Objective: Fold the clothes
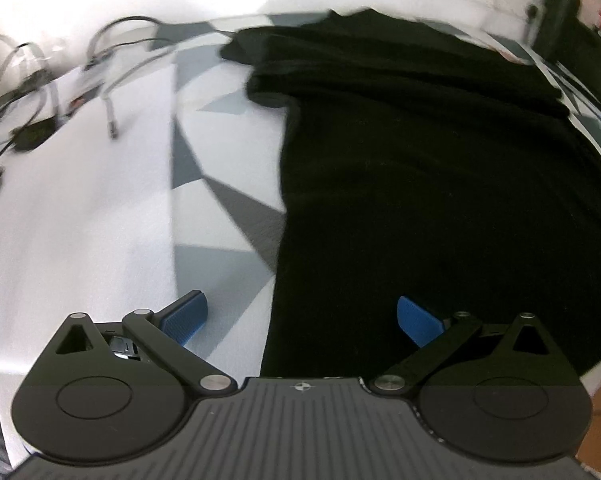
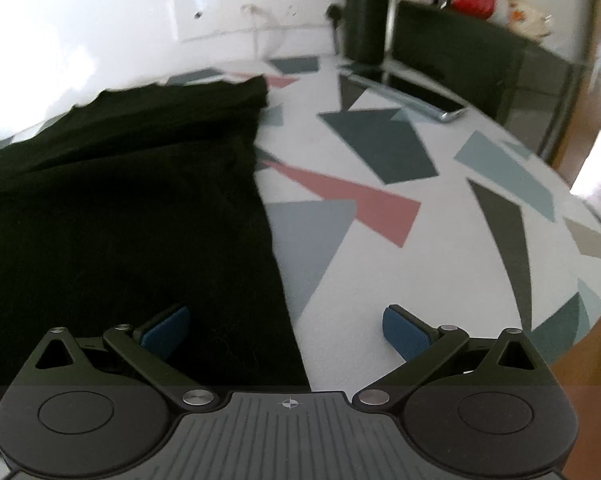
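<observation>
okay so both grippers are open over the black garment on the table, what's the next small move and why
Probably lower both grippers and close them on the near side edges of the black garment. The left gripper straddles its left edge and the right gripper its right edge, both open and holding nothing. The far end already looks folded over, so gripping these edges would likely set up the next fold.

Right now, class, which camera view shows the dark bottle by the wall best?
The right wrist view: the dark bottle stands nearly whole beside the wall sockets. The left wrist view shows only a blurred part at its edge.
</observation>
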The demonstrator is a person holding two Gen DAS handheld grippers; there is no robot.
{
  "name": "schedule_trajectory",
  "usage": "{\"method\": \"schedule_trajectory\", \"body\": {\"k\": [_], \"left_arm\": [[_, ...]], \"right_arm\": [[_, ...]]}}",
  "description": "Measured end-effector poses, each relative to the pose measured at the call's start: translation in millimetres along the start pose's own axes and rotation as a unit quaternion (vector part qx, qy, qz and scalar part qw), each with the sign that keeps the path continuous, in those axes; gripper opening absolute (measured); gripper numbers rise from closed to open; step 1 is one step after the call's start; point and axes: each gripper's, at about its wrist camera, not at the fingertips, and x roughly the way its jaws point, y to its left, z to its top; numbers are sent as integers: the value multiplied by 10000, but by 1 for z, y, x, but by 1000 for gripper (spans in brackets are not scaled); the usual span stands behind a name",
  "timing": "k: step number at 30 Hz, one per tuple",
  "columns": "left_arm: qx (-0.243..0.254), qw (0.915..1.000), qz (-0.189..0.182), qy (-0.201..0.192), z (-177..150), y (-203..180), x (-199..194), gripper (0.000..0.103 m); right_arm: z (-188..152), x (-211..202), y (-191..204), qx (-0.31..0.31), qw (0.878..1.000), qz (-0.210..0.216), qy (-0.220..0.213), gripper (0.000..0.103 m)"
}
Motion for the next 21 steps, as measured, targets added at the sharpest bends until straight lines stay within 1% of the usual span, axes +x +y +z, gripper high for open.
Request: {"method": "schedule_trajectory", "body": {"k": [1,2,3,4,5,6,9,10,12,13,15,16,17,18,19,20,21], "left_arm": [[-43,9998,-197,-20,2,4,-4,93],[-62,9993,-355,-45,2,7,-7,75],[-74,9987,-501,-67,3,9,-11,61],[-86,9978,-648,-90,3,12,-14,59],[-85,9978,-652,-91,1,14,-15,57],[-80,9980,-626,-87,-1,16,-15,55],[-117,9970,-743,-185,-8,22,-16,55],[-146,9968,-765,-188,-10,24,-17,55],[-164,9965,-804,-164,-11,26,-17,56],[-147,9964,-823,-151,-11,26,-18,57],[-51,9965,-823,-161,-13,26,-18,57],[55,9968,-780,-164,-14,24,-19,57],[177,9973,-695,-165,-15,20,-19,49],[300,9976,-603,-167,-15,16,-20,30],[336,9974,-625,-140,-16,14,-21,18],[354,9971,-671,-106,-17,12,-22,7],[297,9970,-705,-112,-19,14,-23,7]], "right_arm": [[1,-7,-5,57,9999,125,-27,94],[1,-14,-10,179,9996,229,-54,93],[1,-20,-15,301,9990,334,-80,91],[0,-27,-21,424,9981,432,-99,85],[0,-31,-26,551,9973,482,-65,80],[-2,-33,-29,631,9967,518,-23,79],[-11,-34,-31,598,9967,533,132,73],[-15,-34,-29,545,9969,530,190,69],[-23,-35,-24,432,9974,539,220,68],[-26,-37,-20,343,9977,552,206,65],[-32,-41,-13,169,9986,478,149,47],[-34,-43,-9,52,9991,416,120,20],[-35,-44,-7,21,9985,520,165,9],[-35,-46,-6,-5,9978,624,214,9],[-35,-48,-6,-2,9970,712,287,9],[-36,-51,-5,-78,9970,702,320,9],[-37,-55,-4,-170,9975,606,309,9]]}}
